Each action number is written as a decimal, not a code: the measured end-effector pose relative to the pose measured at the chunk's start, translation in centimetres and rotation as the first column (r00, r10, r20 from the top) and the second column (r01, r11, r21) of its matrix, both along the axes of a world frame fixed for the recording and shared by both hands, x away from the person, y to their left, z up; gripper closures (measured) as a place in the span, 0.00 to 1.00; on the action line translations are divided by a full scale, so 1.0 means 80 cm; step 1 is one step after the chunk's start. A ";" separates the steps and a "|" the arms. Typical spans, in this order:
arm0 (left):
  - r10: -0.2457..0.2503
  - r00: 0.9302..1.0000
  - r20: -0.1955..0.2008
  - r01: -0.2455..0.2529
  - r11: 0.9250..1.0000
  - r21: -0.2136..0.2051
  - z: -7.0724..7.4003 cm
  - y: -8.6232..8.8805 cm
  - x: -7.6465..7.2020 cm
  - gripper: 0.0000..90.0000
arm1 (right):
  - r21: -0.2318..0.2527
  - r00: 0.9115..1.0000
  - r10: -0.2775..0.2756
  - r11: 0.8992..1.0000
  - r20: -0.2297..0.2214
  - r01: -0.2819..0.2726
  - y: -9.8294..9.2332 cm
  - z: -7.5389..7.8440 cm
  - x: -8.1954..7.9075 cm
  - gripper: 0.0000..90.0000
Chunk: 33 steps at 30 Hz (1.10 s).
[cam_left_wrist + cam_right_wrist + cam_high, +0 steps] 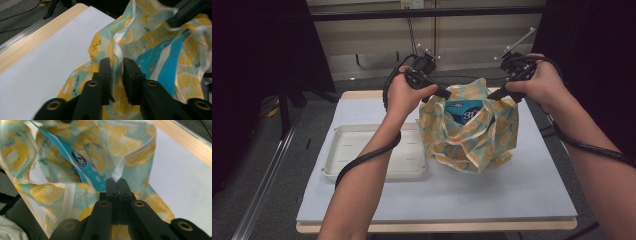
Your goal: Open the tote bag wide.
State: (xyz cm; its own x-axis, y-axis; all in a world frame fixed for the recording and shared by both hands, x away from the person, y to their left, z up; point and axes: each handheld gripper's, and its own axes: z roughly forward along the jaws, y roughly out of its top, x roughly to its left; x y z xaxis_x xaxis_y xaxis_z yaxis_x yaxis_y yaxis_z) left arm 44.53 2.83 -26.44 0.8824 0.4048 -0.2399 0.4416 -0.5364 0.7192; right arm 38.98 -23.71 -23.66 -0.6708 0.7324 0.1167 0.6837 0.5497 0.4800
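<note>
- Lemon-print fabric bag (pixel 469 131) held up over the white tabletop (pixel 512 185), just right of the shallow white tray (pixel 362 150), base resting on or hanging just above the surface; cannot tell which.
- Left hand-held gripper (pixel 116 72) not fully pressed together: rim fold of the bag caught between the jaws with a visible gap around it.
- Right hand-held gripper (pixel 116 185) pressed tight, pinching a thin edge of the opposite rim.
- Blue printed packet (pixel 464 111) standing inside the open mouth, partly above the rim.
- Likely risk: rim slipping out on the left, given the looser bite on slick, thin cloth; mouth would collapse on that side.
- Likely risk: pulling the two sides apart too hard, straining the small pinched corner on the right until it slides free.
- Possible risk: tilting the bag and tipping the packet out, since it sits high.
- Fabric: thin, soft, crumpling into loose folds, pale piped hem, teal ground with yellow citrus slices.
- Packet: smooth, glossy, flat-sided.
- Tray: rigid, matte, rounded corners, low walls.
</note>
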 end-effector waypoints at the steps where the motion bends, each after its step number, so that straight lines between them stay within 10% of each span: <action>1: 0.004 1.000 0.007 -0.004 1.000 -0.003 0.000 0.002 -0.001 0.70 | 0.004 1.000 0.007 1.000 -0.005 -0.007 0.000 -0.003 0.000 1.00; 9: -0.004 1.000 0.020 0.004 1.000 0.005 0.007 0.018 -0.016 0.38 | -0.009 1.000 0.012 1.000 -0.018 -0.012 0.001 -0.012 -0.003 1.00; 20: -0.067 0.998 -0.003 0.068 0.996 0.066 -0.009 0.041 -0.033 0.37 | -0.010 1.000 0.006 1.000 -0.022 -0.006 0.002 -0.012 -0.005 1.00; 24: -0.099 0.995 -0.032 0.102 0.991 0.089 -0.021 0.036 -0.034 0.49 | -0.013 1.000 0.008 1.000 -0.023 -0.008 0.003 -0.012 -0.004 1.00; 30: -0.123 0.989 -0.085 0.131 0.987 0.094 -0.025 0.031 -0.030 0.98 | -0.012 1.000 0.008 1.000 -0.021 -0.009 0.002 -0.010 -0.006 1.00; 33: -0.108 0.990 -0.088 0.116 0.988 0.097 -0.014 0.033 -0.031 1.00 | -0.009 1.000 0.013 1.000 -0.021 -0.013 0.001 -0.010 -0.005 1.00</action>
